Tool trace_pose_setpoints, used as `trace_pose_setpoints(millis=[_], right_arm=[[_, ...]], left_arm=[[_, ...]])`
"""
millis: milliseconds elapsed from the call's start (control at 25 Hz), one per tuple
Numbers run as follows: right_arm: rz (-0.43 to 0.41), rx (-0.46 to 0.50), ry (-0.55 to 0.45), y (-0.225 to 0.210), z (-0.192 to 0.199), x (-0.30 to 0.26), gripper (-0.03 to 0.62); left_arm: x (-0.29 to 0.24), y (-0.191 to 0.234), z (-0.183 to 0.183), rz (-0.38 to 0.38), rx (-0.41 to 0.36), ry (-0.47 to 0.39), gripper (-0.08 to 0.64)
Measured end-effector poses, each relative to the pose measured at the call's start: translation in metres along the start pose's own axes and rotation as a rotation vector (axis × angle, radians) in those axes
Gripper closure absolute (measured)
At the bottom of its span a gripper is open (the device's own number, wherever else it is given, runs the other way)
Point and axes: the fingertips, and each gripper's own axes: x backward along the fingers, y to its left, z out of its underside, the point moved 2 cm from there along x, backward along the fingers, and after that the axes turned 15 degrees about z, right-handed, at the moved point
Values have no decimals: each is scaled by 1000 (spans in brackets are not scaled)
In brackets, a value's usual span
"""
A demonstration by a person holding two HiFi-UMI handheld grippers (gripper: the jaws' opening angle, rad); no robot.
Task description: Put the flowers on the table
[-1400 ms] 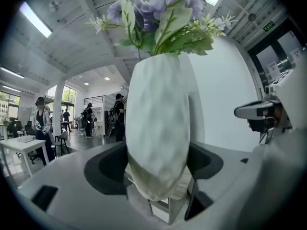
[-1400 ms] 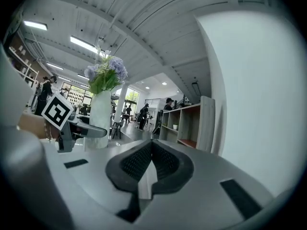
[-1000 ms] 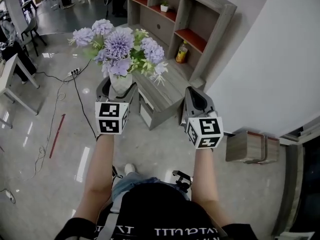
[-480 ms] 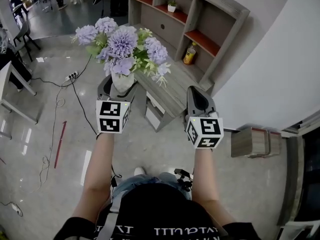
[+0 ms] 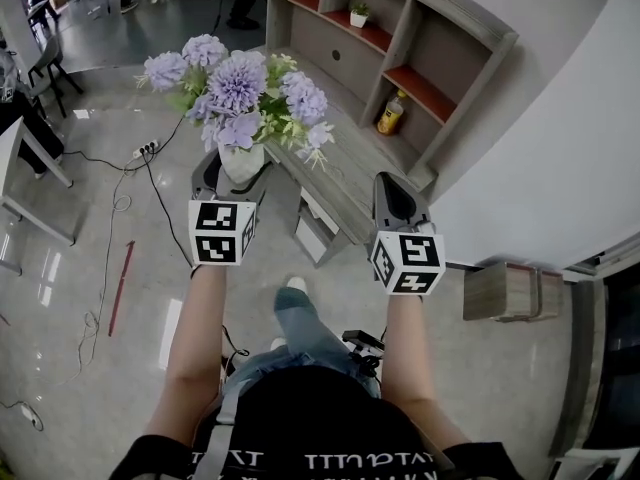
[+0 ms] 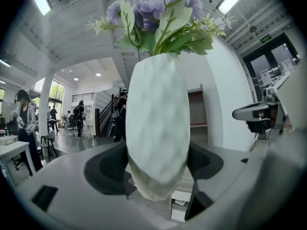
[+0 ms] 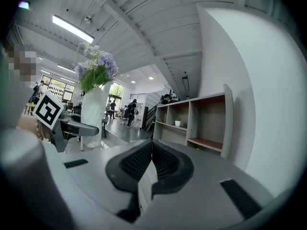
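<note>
My leg (image 5: pixel 298 320) swings forward since a second ago: I'm walking in | left gripper (image 5: pixel 236 171) clamped on the white vase (image 6: pixel 157 128), flowers (image 5: pixel 240 83) upright, in the air | right gripper (image 7: pixel 151 150) closed, empty | low table (image 5: pixel 345 183) just ahead, so set-down looks close.
</note>
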Motion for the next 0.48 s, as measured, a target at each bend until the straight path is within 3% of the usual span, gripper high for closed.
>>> trace_pose_setpoints(millis=[480], right_arm=[[27,-30,-2,-5,3,-2,575]], left_arm=[[1,2,1,-3,-8,21,187]])
